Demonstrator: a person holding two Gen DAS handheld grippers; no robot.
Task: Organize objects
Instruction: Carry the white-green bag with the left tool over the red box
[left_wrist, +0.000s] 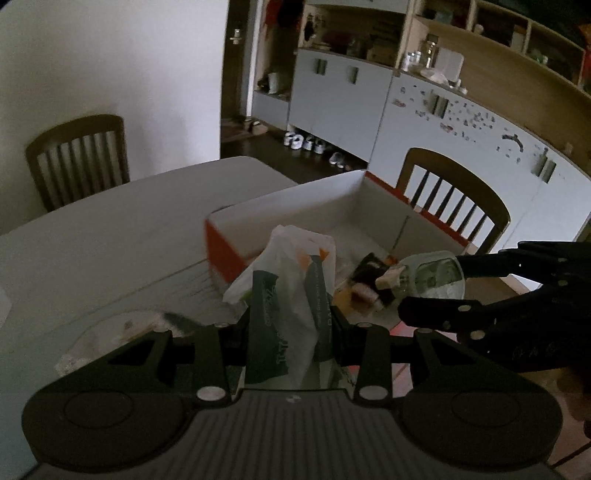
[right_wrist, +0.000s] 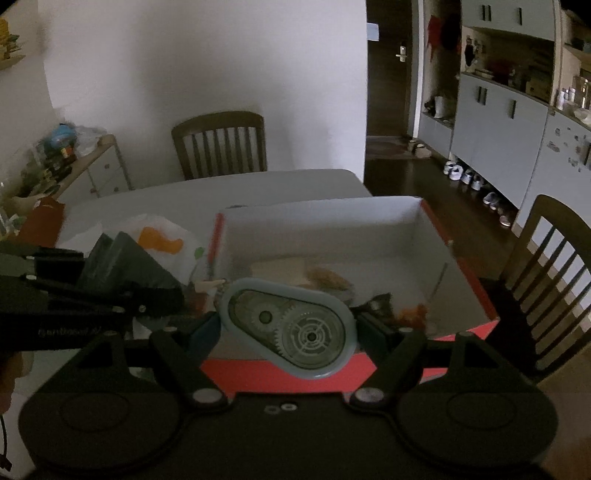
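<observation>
The correction tape dispenser (right_wrist: 291, 328), pinched between the right gripper's (right_wrist: 291, 334) fingers, hung above the near wall of the red-and-white box (right_wrist: 325, 225) on the table (right_wrist: 229, 192), while the left gripper (left_wrist: 291, 325) pinched a plastic bag (left_wrist: 291, 266) beside it, so both apparently awaited lowering into the box and release.

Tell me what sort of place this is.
Most likely a home dining area next to the entryway: wooden chairs around a white table, shoes lined up on the floor under grey cabinets, and a door at the back.
</observation>
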